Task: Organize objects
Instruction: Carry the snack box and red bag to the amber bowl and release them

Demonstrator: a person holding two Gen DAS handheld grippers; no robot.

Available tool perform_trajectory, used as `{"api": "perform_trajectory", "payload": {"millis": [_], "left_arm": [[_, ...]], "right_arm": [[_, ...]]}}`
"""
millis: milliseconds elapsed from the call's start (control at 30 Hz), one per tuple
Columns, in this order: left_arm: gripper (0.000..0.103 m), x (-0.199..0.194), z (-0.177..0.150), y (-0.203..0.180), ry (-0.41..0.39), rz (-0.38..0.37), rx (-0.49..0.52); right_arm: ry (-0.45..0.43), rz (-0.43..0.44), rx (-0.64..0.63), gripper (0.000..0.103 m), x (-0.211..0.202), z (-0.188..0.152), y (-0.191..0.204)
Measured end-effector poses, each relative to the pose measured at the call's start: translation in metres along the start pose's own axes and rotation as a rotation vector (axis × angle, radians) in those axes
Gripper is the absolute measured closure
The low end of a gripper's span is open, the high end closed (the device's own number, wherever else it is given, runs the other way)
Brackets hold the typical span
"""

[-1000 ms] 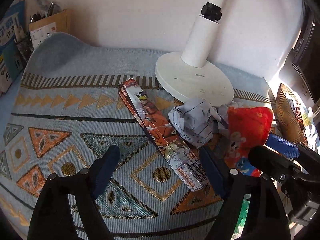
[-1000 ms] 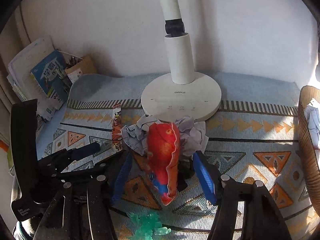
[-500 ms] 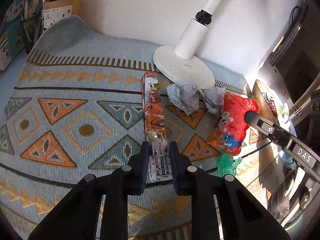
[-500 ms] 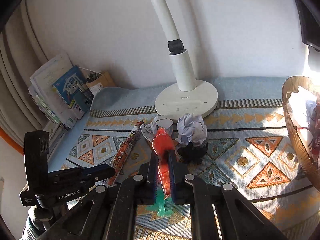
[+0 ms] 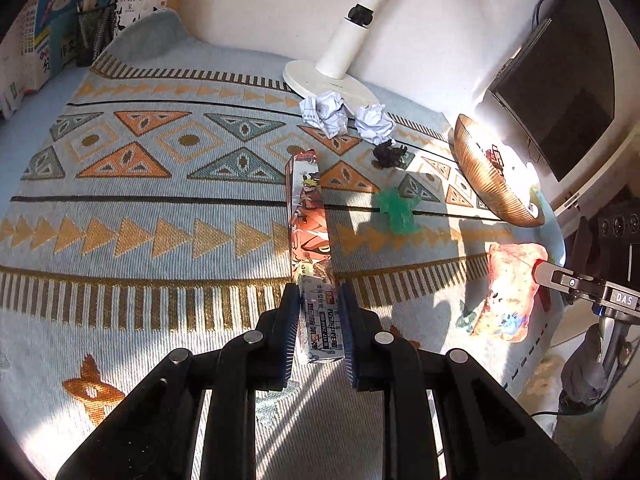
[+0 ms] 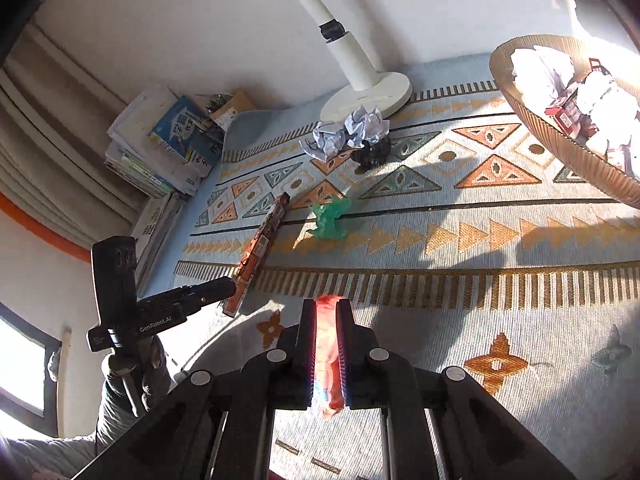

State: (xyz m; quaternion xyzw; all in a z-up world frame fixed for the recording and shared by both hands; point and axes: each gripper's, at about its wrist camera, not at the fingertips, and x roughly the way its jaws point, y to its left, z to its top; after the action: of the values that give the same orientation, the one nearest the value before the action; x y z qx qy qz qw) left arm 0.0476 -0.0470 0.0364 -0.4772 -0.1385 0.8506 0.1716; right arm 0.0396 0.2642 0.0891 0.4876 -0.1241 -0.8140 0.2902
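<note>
Both grippers are clamped on litter, lifted off the cloth (image 5: 160,208). The left gripper (image 5: 319,330) is closed on the near end of a long wrapper (image 5: 310,216), which sticks out far over the patterned weave. The right gripper (image 6: 326,354) is closed on a red bag (image 6: 329,364), which hangs limp below it at the near right.

The likely step is carrying both to the basket (image 6: 560,140) at the far right, which already holds crumpled paper and packets. To do it well, keep both grips firm, carry high enough that the wrapper's free end and the bag's drooping tail clear the green scrap (image 5: 396,210) and the basket's rim, and open only once each piece is over the hollow.

The wrapper is stiff, glossy foil, flat and narrow, so it should hold its line. The bag is thin, crinkled film and will swing. The basket is ribbed and shallow. The paper balls (image 5: 344,116) by the lamp (image 5: 332,76) are light and springy
</note>
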Motion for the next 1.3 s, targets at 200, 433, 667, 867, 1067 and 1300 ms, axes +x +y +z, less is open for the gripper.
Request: {"api": "perform_trajectory", "payload": {"millis": [200,433,667,867,1067,1300], "left_arm": [[0.067,0.003,-0.004,-0.019,-0.047,0.045,0.04],[0.066,0.031,0.017,-0.008,-0.048,0.037,-0.039],[0.061,0.032,0.014,-0.01,-0.099,0.045,-0.027],[0.061,0.04,0.011,-0.035,-0.098,0.196,0.093],[0.086,0.036,0.002,-0.047,-0.097,0.242,0.175],[0.086,0.0,0.005,-0.059,-0.146,0.113,0.14]], "right_arm": [[-0.033,-0.088,0.074,0.079,0.008,0.001,-0.024],[-0.02,-0.042,0.101,0.012,0.017,-0.047,-0.006],[-0.007,-0.284,-0.057,0.016,0.053,-0.054,0.033],[-0.044,-0.478,-0.169,0.061,0.068,-0.058,0.05],[-0.047,-0.324,-0.096,0.065,0.05,-0.06,0.034],[-0.151,-0.275,0.021,0.065,0.001,-0.047,0.005]]}}
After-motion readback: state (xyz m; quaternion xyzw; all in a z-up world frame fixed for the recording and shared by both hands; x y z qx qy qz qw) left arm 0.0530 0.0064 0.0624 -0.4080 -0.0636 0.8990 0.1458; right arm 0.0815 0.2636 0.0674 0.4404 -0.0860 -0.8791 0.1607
